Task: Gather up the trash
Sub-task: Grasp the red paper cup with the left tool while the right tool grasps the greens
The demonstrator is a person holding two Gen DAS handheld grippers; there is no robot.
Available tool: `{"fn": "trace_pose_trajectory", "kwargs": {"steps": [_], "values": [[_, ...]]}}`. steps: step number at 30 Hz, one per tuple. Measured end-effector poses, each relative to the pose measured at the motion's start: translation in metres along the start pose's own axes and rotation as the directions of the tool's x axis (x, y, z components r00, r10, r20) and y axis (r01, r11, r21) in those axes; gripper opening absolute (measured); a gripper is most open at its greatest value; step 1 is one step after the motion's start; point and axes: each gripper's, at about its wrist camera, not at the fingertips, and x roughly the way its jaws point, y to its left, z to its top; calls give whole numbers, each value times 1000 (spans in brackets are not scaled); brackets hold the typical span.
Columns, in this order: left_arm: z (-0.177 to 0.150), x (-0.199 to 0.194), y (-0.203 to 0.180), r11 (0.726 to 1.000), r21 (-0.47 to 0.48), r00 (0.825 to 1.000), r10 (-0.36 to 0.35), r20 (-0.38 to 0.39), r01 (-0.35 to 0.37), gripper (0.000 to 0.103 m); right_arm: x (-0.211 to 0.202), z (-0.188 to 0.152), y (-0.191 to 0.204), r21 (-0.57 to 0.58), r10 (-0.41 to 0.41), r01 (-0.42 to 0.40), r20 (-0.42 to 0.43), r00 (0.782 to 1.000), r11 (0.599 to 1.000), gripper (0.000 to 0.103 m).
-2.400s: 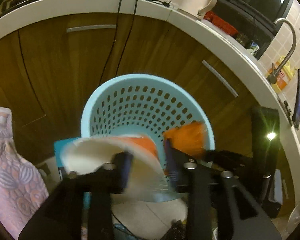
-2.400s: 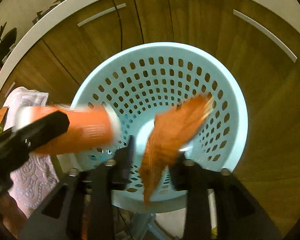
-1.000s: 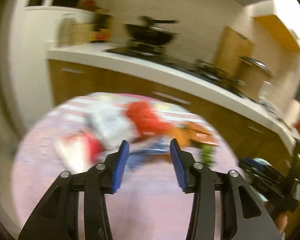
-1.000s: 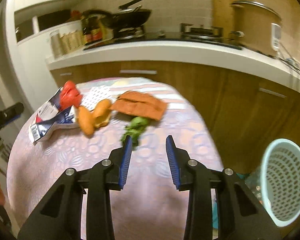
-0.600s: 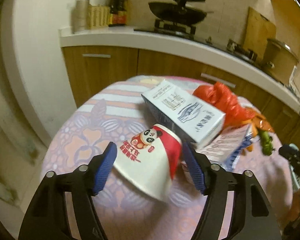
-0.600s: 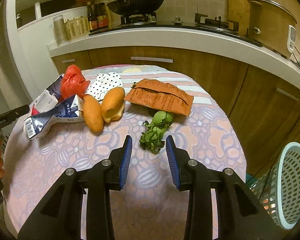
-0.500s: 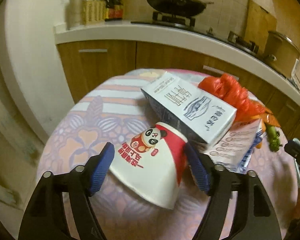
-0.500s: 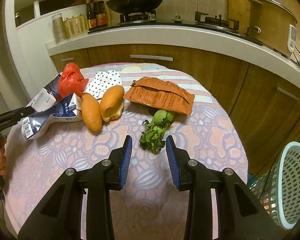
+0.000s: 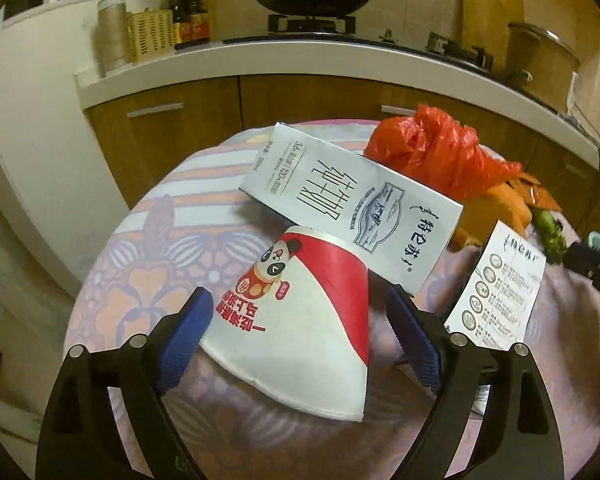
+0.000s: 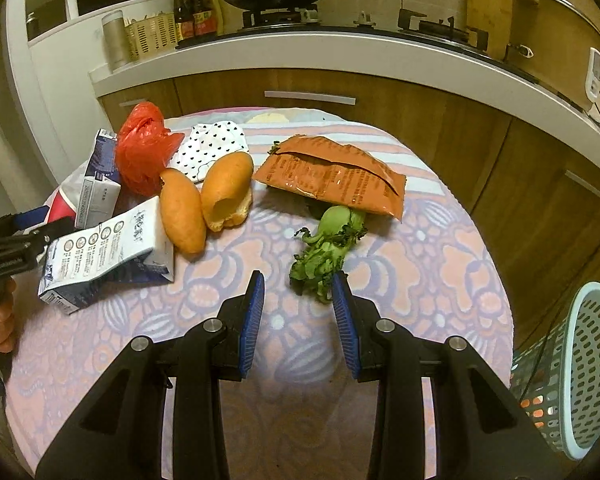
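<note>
A flattened red-and-white paper cup printed with a panda (image 9: 296,320) is seen lying on the round floral-clothed table (image 9: 148,264), between the opening, untouching jaws of the left gripper (image 9: 300,332); its narrow end is tucked under a white milk carton (image 9: 352,208). The right gripper (image 10: 298,308) is parted over bare cloth, empty, with wilted green leaves (image 10: 324,248) just beyond. The perforated pale-blue basket (image 10: 580,376) is cut off at the frame edge.

Matt printed paper on the cup (image 9: 300,320) and milk carton (image 9: 352,208), crinkled glossy plastic on the red bag (image 9: 436,148) and orange wrapper (image 10: 336,176), soft patterned cloth over the table (image 10: 440,272), perforated smooth plastic on the basket (image 10: 580,368).
</note>
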Motion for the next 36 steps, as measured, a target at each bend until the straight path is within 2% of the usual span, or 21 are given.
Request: {"fn": "trace_pose_trajectory", "kwargs": {"steps": [2, 4, 9, 12, 14, 19, 22, 24, 27, 29, 34, 35, 36], "values": [[-1, 0, 1, 1000, 4, 1000, 5, -4, -5, 85, -2, 0, -2, 4, -6, 6, 3, 1000, 1000, 32], [-2, 0, 3, 1000, -7, 1000, 23, -4, -23, 76, -5, 1, -8, 17, -5, 5, 8, 1000, 1000, 32], [-4, -18, 2, 1000, -10, 999, 15, 50, -15, 58, -14, 10, -31, 69, -3, 2, 24, 1000, 998, 32], [-1, -29, 7, 998, -54, 997, -14, 70, 18, 53, -15, 17, -40, 83, -11, 8, 30, 999, 997, 32], [-2, -32, 11, 996, -84, 997, -36, 74, 42, 53, -13, 21, -41, 89, 5, -7, 25, 1000, 996, 32], [-2, -28, 10, 997, -66, 997, -22, 79, 27, 58, 6, 28, -33, 85, 12, -10, -29, 1000, 996, 33], [2, -14, 11, 999, -44, 1000, -9, 30, 10, 68, 14, 28, -28, 86, 16, -13, -44, 999, 996, 36], [3, -1, 12, 1000, -25, 1000, 9, -10, -10, 80, 18, 27, -28, 102, 34, -29, -50, 998, 994, 40], [6, 16, 15, 999, -22, 997, 40, -65, -41, 83, 20, 25, -31, 115, 35, -29, -53, 998, 993, 43], [9, 22, 20, 999, -45, 996, 15, -89, -19, 85, 22, 24, -33, 124, 39, -31, -57, 998, 992, 45], [8, 19, 23, 999, -53, 997, 2, -72, -6, 76, 24, 20, -36, 136, 59, -51, -57, 997, 989, 48], [7, 15, 21, 998, -60, 998, -11, -65, 7, 67, 23, 20, -36, 136, 62, -54, -55, 997, 989, 48], [5, 11, 20, 998, -66, 998, -3, -55, -1, 63, 23, 20, -36, 136, 65, -58, -53, 996, 989, 48]]}}
